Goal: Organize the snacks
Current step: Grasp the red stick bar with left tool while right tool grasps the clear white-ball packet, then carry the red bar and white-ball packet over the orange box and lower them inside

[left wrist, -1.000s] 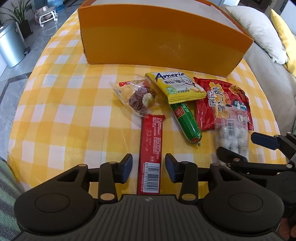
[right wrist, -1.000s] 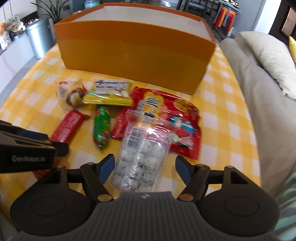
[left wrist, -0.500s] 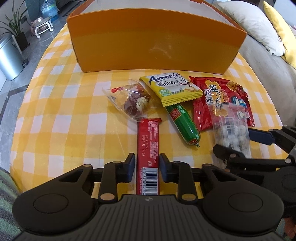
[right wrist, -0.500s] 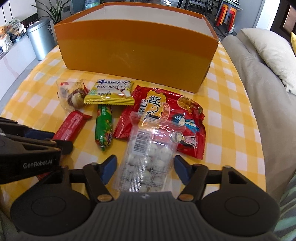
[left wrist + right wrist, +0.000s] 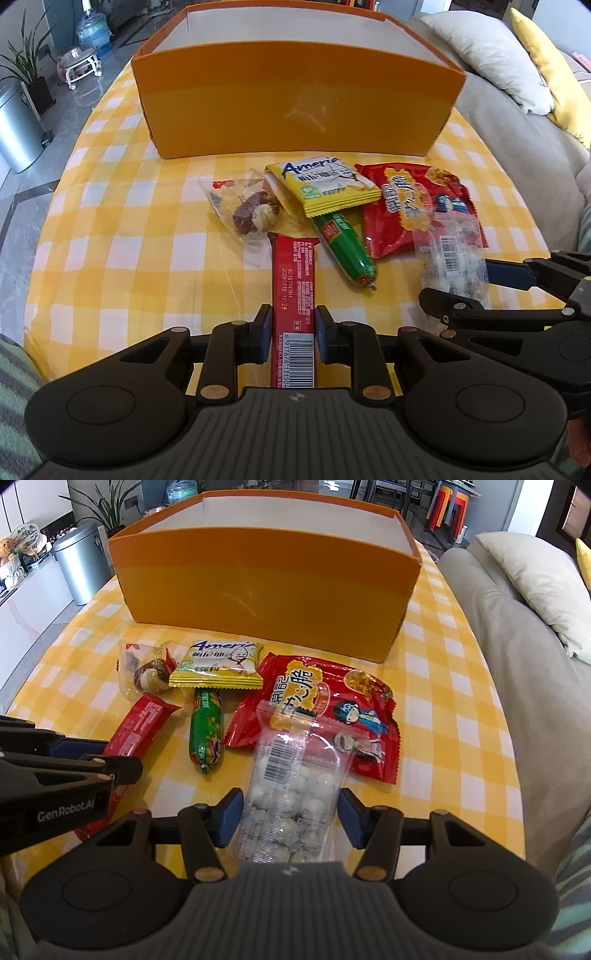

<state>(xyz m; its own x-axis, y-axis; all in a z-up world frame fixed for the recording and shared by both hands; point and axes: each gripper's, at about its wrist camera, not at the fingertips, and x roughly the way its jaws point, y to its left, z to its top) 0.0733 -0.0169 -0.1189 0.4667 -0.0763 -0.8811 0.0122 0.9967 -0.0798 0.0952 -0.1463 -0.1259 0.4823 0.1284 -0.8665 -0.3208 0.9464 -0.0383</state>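
Note:
My left gripper (image 5: 293, 334) is shut on the near end of a long red snack bar (image 5: 294, 291), which also shows in the right wrist view (image 5: 135, 731). My right gripper (image 5: 290, 818) is closing around a clear bag of white balls (image 5: 291, 794); its pads stand close to the bag's sides, contact unclear. A clear candy bag (image 5: 245, 210), a yellow packet (image 5: 327, 184), a green sausage (image 5: 345, 254) and a big red packet (image 5: 410, 206) lie on the checked tablecloth. The orange box (image 5: 295, 99) stands open behind them.
A grey sofa (image 5: 532, 664) with pillows runs along the table's right side. A metal bin (image 5: 81, 561) and a plant stand on the floor at the left. The table's near edge lies just under both grippers.
My left gripper closed onto the red bar. My right gripper narrowed around the bag of white balls. Both views pulled back slightly from the box.

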